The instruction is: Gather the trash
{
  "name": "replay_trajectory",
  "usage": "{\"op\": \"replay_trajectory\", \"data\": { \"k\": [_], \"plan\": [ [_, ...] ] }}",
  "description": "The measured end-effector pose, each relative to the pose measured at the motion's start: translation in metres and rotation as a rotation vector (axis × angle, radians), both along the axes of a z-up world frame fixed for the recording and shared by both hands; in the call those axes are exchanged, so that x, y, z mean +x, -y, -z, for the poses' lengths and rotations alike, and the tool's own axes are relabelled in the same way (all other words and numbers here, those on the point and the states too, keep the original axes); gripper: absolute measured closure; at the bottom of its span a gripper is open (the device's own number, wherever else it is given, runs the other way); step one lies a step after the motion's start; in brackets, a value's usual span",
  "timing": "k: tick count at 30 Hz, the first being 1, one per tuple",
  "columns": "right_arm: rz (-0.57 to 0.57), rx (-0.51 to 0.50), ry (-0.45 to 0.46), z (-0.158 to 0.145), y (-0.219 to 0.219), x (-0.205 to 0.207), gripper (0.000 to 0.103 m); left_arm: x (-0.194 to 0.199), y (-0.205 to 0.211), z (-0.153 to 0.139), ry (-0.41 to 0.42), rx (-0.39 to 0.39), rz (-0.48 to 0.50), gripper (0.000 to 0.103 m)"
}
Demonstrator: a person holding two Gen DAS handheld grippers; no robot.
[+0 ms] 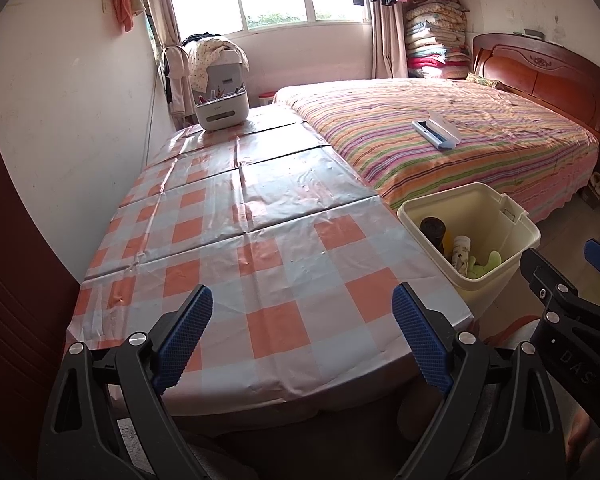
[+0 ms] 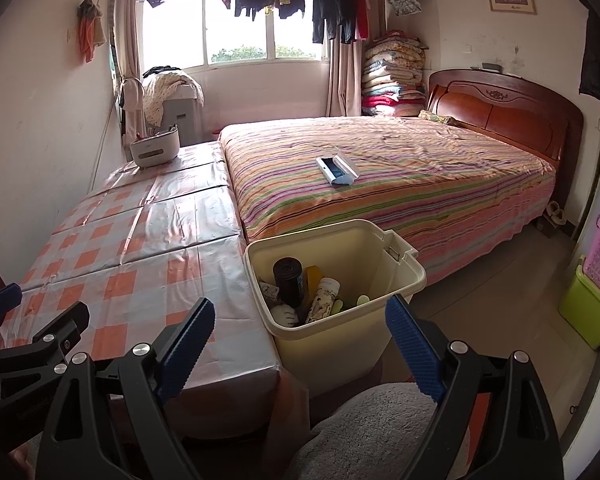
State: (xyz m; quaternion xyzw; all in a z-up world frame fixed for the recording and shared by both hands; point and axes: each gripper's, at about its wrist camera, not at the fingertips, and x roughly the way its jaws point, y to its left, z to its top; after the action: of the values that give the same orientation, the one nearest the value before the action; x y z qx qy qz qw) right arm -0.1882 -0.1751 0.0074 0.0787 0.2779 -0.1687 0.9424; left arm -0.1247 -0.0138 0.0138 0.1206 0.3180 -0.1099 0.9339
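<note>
The cream trash bin point(image 2: 336, 288) stands on the floor, touching the table point(image 2: 140, 248) with its checked cloth on one side and just in front of the striped bed point(image 2: 400, 184). Inside the bin lie a black cylinder point(image 2: 288, 282), a patterned tube point(image 2: 322, 300) and crumpled scraps. The right gripper point(image 2: 300, 344) hangs before the bin, jaws wide apart, nothing between them. Far beyond the bin, a white organiser point(image 2: 155, 148) sits at the table's far end.

One cream bin point(image 2: 342, 332) stands beside one checked table point(image 2: 140, 248); inside the bin lie one black roll point(image 2: 288, 282), one patterned tube point(image 2: 322, 300) and one white glove point(image 2: 285, 315). Beyond the bin, one bed point(image 2: 400, 184) holds one lint brush point(image 2: 336, 170). Two grippers are open.
</note>
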Motion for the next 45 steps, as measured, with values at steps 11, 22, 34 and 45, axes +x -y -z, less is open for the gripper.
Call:
{"op": "replay_trajectory", "data": {
  "k": [11, 22, 34, 45],
  "plan": [
    [-0.002, 0.005, -0.009, 0.002, 0.0, 0.005, 0.018, 0.003, 0.003, 0.003, -0.009, 0.007, 0.008, 0.013],
    [-0.006, 0.019, -0.024, 0.007, 0.004, 0.011, 0.018, 0.007, 0.005, 0.005, -0.022, 0.011, 0.011, 0.012],
    [-0.008, 0.031, -0.03, 0.011, 0.006, 0.013, 0.018, 0.01, 0.004, 0.007, -0.024, 0.008, 0.004, 0.012],
    [-0.007, 0.04, -0.036, 0.016, 0.01, 0.014, 0.018, 0.013, 0.007, 0.011, -0.057, 0.01, 0.013, 0.012]
  ]
}}
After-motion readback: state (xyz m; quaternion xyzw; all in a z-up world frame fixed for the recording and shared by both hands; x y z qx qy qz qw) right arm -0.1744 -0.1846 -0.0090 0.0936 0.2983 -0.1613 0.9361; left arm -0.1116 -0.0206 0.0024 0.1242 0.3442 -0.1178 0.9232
